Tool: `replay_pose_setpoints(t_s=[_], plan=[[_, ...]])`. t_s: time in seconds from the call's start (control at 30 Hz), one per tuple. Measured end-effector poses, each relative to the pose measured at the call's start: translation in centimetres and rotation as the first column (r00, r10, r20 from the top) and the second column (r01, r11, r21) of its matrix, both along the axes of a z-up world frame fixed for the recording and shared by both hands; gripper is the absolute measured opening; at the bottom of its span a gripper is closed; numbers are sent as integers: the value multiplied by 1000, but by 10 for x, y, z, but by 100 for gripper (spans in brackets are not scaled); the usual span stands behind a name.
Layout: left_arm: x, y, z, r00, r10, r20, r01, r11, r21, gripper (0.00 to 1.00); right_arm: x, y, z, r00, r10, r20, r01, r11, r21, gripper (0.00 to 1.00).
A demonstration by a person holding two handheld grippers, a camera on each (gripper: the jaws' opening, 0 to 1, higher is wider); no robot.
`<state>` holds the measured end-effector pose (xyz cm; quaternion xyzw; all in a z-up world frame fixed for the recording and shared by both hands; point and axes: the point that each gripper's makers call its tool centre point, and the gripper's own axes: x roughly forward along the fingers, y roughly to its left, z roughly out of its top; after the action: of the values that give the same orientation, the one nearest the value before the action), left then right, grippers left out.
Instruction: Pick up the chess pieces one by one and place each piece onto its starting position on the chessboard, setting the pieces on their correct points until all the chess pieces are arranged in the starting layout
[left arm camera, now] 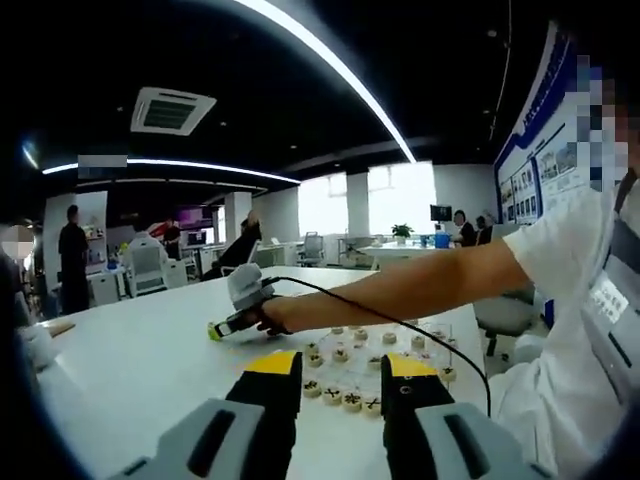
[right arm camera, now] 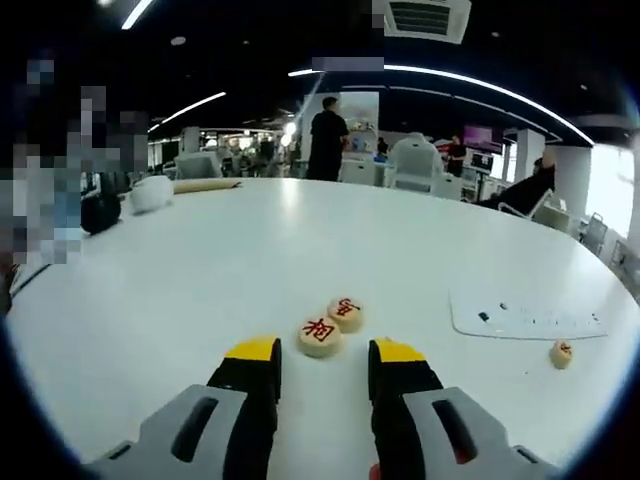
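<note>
Jaws of the right gripper (right arm camera: pixel 322 362) stood spread above two round cream wooden chess pieces (right arm camera: pixel 331 327) on the white table (right arm camera: pixel 250 250). Left gripper (left arm camera: pixel 341 376) hung with jaws apart, holding nothing, over the clear plastic chessboard (left arm camera: pixel 436 331).

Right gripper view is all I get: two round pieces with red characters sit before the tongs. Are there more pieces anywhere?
Observer: Yes. In the left gripper view a cluster of pale pieces lies on the white table, just beyond the left tongs.
Visitor: Red characters too?
Observer: Those nearest the left tongs carry dark characters, not red.
Visitor: And what holds my tongs?
Observer: A person's hand grips the right tongs, with the bare arm stretched out over the table.
</note>
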<state>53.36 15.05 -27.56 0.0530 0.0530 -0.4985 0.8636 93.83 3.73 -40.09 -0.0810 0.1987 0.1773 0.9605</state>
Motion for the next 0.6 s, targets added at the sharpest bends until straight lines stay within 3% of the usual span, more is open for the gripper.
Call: replay_pose_setpoints(t_s=[0.03,0.07,0.17,0.33,0.43,0.6], plan=[[-1,0,0,1000,-2,2,2,1000,1,33,1,-1,1,1000,1,14,-1,1000,-20,29],[-1,0,1,1000,-2,3,2,1000,0,33,-1,-1,0,1000,6,13,-5,999,-46,18],[1,0,2,1000,8,8,-8,1000,-3,33,-4,3,1,999,29,24,-27,996,-82,18],[4,2,4,1000,22,10,-22,1000,-10,33,-20,11,7,996,84,3,-84,994,-73,18],[3,2,4,1000,19,12,-19,1000,-7,33,-53,15,25,988,153,21,-152,988,-40,18],[2,-2,7,1000,14,18,-14,1000,-8,32,-119,-6,42,968,246,46,-239,963,-122,18]])
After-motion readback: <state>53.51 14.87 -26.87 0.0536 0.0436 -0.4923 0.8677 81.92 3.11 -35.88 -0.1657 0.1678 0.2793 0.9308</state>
